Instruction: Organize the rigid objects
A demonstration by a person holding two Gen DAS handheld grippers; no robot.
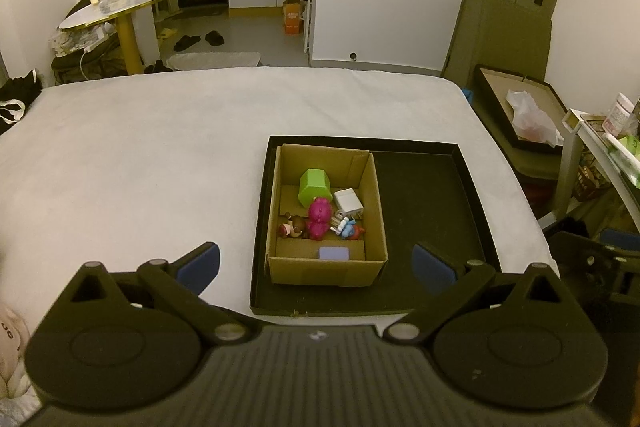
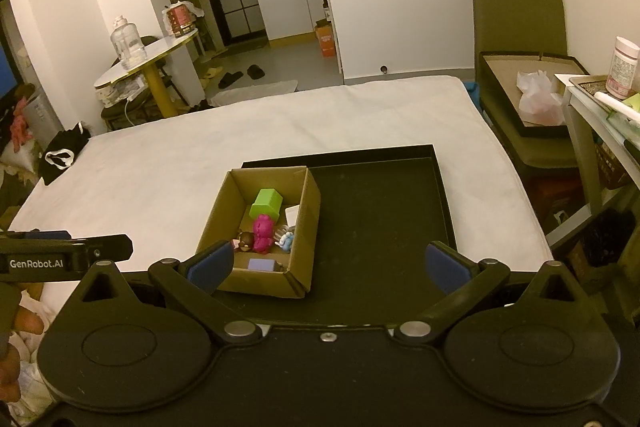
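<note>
A cardboard box (image 1: 370,187) stands in the left half of a black tray (image 1: 432,211) on the white bed. In the box lie a green block (image 1: 315,185), a magenta figure (image 1: 319,217), a white charger (image 1: 347,202), a brown figure (image 1: 291,226), a blue-and-red toy (image 1: 349,228) and a lilac block (image 1: 333,253). My left gripper (image 1: 316,267) is open and empty, above the box's near edge. My right gripper (image 2: 329,265) is open and empty, over the tray (image 2: 380,211) just right of the box (image 2: 310,211). The green block (image 2: 266,202) and magenta figure (image 2: 263,227) show there too.
The white bed (image 1: 140,155) spreads left and behind the tray. A round side table (image 1: 132,3) with a jug stands at far left. A chair with an open box (image 1: 516,107) and a cluttered shelf (image 2: 600,95) stand to the right. The left gripper's body (image 2: 60,255) shows at the right view's left edge.
</note>
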